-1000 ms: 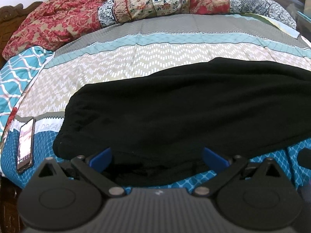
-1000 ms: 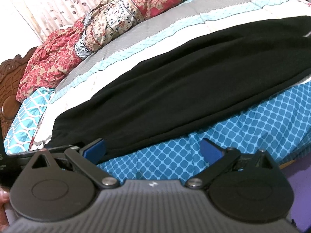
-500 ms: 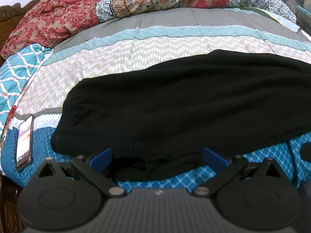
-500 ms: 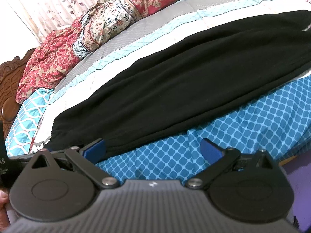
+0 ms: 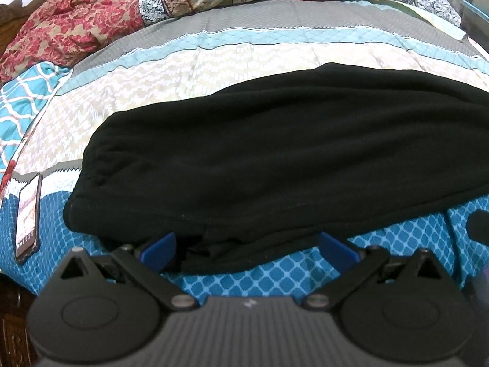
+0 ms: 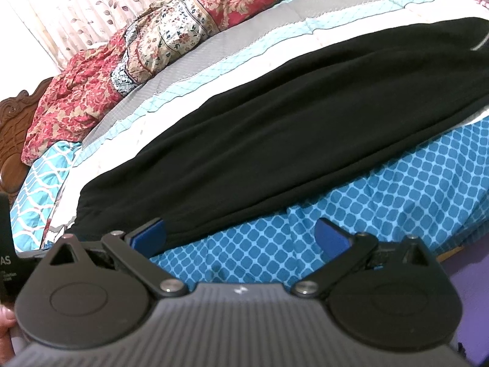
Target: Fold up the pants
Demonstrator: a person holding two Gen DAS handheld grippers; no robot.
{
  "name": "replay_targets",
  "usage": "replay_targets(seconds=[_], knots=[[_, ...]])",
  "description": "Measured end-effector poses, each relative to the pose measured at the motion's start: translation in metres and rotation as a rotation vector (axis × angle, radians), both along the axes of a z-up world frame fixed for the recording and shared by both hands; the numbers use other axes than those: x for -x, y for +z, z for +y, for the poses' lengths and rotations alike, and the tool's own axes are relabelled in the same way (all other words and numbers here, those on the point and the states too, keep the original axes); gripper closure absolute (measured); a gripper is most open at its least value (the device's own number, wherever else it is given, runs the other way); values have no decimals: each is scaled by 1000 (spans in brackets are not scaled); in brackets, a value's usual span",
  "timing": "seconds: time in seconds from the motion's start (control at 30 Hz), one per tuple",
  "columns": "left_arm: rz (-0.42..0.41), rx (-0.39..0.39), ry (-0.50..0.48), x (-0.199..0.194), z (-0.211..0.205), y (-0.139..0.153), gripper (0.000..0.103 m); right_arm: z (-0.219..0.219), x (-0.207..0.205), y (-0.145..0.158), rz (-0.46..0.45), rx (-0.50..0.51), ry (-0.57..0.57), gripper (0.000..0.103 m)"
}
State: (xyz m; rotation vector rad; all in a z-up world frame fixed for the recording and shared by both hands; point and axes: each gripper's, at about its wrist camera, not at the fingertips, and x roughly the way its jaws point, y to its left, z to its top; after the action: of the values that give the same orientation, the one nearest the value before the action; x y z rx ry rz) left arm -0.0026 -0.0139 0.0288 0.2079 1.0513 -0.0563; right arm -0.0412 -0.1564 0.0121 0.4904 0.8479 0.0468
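Black pants lie flat on the bed for folding; left tongs and right tongs gape wide at the lower frame edge, nothing gripped.

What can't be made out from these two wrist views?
- Pants: far end cut off by the right frame edge, both views.
- Phone screen: too small and skewed to read, left wrist view.
- Lower layers at the pants' near hem: black folds merge in shadow between the open left gripper fingers.

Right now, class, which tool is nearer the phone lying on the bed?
Left. The left tool sits at the pants, just right of the phone. The right tool's view doesn't show it.
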Motion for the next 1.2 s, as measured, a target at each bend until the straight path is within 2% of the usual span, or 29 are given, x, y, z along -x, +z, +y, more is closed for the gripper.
replay_targets(seconds=[1.2], knots=[[13,43,49,-5,13,2,0,2,-4,3,-3,14,19,0]])
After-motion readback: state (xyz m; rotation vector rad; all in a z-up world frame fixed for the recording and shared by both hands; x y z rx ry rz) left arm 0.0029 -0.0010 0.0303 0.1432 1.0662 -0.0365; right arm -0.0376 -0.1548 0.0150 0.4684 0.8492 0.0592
